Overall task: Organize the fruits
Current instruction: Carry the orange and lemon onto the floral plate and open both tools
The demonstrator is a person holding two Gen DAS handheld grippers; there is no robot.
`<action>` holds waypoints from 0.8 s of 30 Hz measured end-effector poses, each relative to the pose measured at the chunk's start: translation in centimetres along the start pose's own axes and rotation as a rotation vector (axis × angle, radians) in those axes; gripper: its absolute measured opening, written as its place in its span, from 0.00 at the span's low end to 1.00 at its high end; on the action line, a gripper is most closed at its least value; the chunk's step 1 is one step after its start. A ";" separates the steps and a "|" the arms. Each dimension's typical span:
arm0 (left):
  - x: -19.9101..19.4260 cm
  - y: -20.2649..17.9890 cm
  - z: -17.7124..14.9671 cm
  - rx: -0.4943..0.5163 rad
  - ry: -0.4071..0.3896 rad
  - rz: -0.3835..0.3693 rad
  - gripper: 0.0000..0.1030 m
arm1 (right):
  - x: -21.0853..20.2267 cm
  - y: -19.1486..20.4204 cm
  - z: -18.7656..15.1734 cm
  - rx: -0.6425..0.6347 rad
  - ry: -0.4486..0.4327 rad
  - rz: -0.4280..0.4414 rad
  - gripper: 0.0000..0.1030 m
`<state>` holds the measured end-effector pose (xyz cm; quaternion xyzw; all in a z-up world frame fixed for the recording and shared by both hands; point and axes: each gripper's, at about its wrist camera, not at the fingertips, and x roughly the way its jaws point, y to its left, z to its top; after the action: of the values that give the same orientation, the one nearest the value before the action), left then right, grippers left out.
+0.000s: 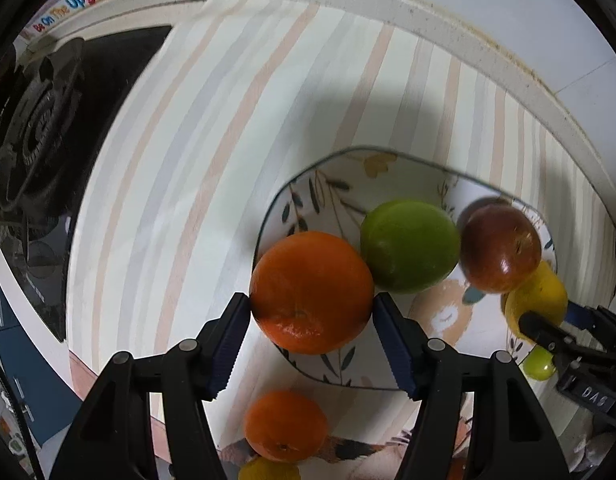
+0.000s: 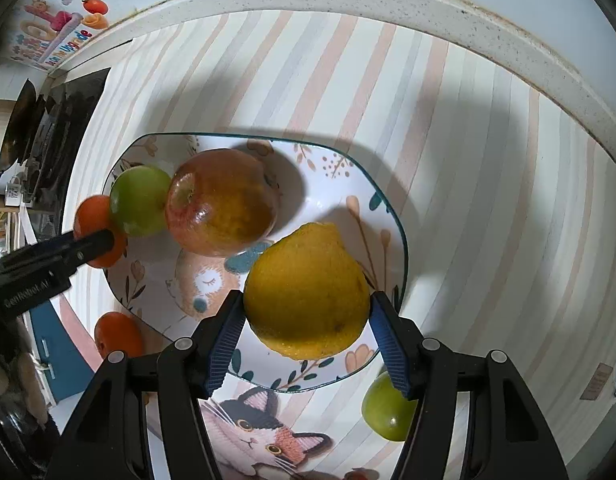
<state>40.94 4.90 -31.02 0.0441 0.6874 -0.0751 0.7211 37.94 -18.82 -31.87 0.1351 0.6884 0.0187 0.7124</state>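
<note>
The left claw (image 1: 311, 308) is pinching a round orange (image 1: 311, 292) and the right claw (image 2: 306, 308) a yellow lemon (image 2: 306, 291) over the floral ceramic plate (image 2: 348, 168); lowering both gently beside the apples should prevent rolling.

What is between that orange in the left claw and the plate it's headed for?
Nothing visible. The left gripper holds the orange over the near edge of the plate, and the plate floor beneath looks bare. The green fruit sits just beside it.

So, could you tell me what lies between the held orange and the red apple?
The green apple, touching the red apple beside the orange; right wrist view.
</note>
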 end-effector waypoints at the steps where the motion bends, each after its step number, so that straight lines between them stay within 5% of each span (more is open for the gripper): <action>1: 0.0 -0.1 -0.2 0.003 -0.009 0.003 0.61 | 0.2 0.2 0.1 0.006 0.002 0.005 0.64; 6: 0.1 -0.3 -0.7 -0.012 -0.001 -0.010 0.60 | 0.5 0.1 0.2 0.029 0.016 0.030 0.65; 10: -1.0 -0.1 -1.0 -0.044 -0.025 -0.033 0.61 | -0.7 -0.2 -0.3 0.040 -0.013 0.053 0.82; 14: -2.2 0.2 -1.9 -0.071 -0.058 -0.043 0.69 | -1.9 -0.1 -1.0 0.034 -0.035 0.057 0.88; 17: -3.1 0.2 -2.8 -0.089 -0.076 -0.024 0.91 | -2.9 0.1 -1.9 0.032 -0.063 0.042 0.90; 24: -5.7 0.6 -4.7 -0.110 -0.144 -0.008 0.93 | -5.7 1.2 -4.5 -0.015 -0.136 -0.044 0.91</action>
<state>36.15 6.56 -25.55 -0.0038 0.6371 -0.0432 0.7695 33.44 -18.11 -26.07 0.1157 0.6409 -0.0009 0.7589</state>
